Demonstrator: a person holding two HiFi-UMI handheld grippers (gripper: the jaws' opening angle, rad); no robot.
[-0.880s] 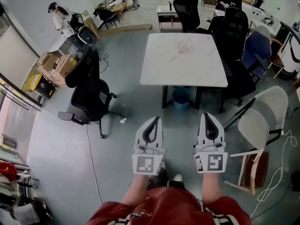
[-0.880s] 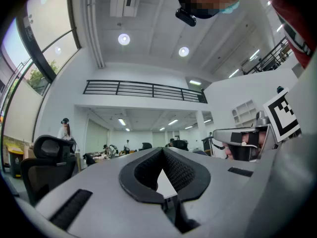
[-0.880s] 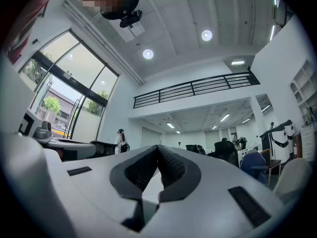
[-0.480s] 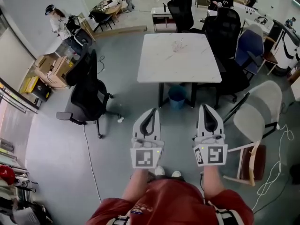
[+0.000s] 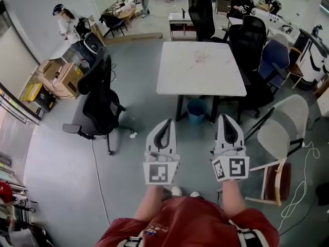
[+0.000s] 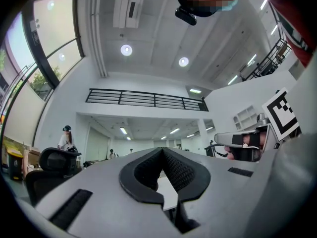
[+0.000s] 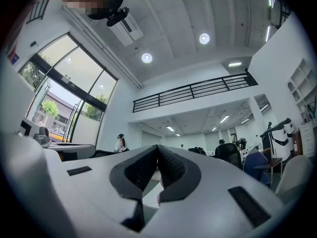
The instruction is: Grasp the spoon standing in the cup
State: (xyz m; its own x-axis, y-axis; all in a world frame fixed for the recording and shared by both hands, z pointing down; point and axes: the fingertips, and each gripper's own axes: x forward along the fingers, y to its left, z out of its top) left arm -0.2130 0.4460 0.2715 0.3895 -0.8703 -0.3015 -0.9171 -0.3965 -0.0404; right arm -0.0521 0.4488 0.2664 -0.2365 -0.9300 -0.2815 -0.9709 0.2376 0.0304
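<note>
Two grippers, side by side near the person: left gripper (image 5: 167, 123) (image 6: 162, 150) and right gripper (image 5: 225, 118) (image 7: 157, 147), both closed tip to tip on nothing. One white table (image 5: 175, 81) far ahead, with one cup (image 5: 200, 55) on its far half, a small blurred pinkish smudge; spoon not made out. Only the head view shows the cup, while the gripper views show ceiling and a balcony railing (image 6: 148, 99).

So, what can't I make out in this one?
- Small item on the white table, head view: too far and blurred to tell cup from spoon.
- Left gripper view: left gripper, jaws together, hides all but a sliver of table.
- Right gripper view: right gripper, also shut, does the same.
</note>
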